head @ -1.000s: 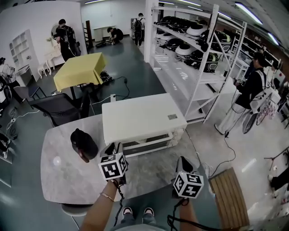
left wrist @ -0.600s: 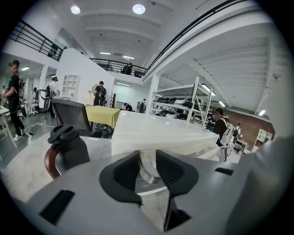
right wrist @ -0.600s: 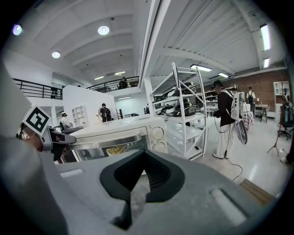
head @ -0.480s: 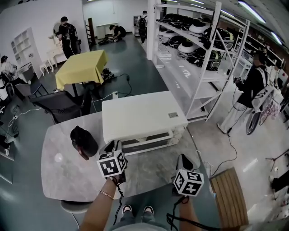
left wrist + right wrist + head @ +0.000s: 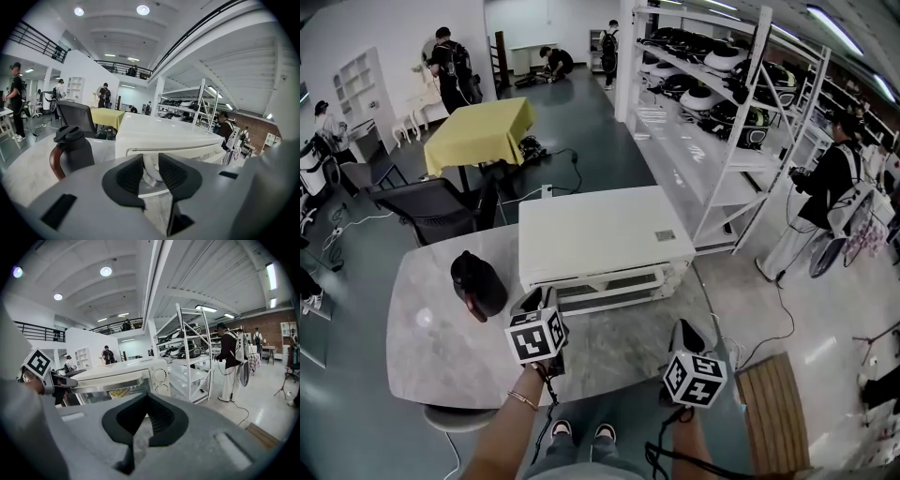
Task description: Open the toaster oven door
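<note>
1. Toaster oven (image 5: 600, 239) stood on the table (image 5: 431, 347), door shut; stiff, hinged, probably light.
2. Left gripper (image 5: 151, 161): jaws apart, just closing; seemingly the handle (image 5: 110, 383) end between, ungripped.
3. Right gripper (image 5: 146, 397): jaws together, empty; hold the handle bar.

Hall was bright, even, cool white. Light came from ceiling strips (image 5: 834, 26) & round downlights (image 5: 143, 9); no hard shadows anywhere. Lamp hot spot showed on the table (image 5: 441, 366); sheen on the toaster oven (image 5: 600, 234) top, pale streaks on the glossy floor (image 5: 661, 141). All views fisheye: shelving (image 5: 741, 112) uprights bowed, black vignette round both gripper views. Left gripper (image 5: 151, 161) & right gripper (image 5: 146, 397) bodies, close to lens, were soft, out of focus. Distant ppl small, mushy. Head view slightly grainy.
</note>
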Available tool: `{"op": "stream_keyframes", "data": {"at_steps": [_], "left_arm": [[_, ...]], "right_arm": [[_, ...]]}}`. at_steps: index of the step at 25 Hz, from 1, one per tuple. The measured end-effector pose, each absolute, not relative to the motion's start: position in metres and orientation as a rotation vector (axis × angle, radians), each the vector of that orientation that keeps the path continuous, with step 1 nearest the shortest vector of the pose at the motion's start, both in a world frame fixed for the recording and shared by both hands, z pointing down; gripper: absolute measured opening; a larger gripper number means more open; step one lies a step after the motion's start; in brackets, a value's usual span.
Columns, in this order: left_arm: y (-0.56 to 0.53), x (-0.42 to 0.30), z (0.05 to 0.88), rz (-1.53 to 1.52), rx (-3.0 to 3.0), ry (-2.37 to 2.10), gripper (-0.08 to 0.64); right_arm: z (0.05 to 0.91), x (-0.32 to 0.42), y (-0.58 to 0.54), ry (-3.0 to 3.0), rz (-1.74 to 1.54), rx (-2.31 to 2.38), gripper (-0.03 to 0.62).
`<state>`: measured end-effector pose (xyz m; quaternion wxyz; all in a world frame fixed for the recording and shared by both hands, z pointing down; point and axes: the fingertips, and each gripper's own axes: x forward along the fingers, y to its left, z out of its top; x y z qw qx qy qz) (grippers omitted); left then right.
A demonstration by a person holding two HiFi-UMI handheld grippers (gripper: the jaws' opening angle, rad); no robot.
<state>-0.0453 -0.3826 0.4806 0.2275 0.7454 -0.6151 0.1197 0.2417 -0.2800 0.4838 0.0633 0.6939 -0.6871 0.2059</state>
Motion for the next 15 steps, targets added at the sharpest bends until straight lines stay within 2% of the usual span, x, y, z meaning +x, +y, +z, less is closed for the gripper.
{"op": "stream_keyframes", "data": {"at_steps": [15], "left_arm": [[-0.348,-0.040,0.491,0.358,2.043,-1.680,0.101]], "right_arm": [[0.481,0.245,-0.269,-2.090,0.619,2.096,0.005]]}}
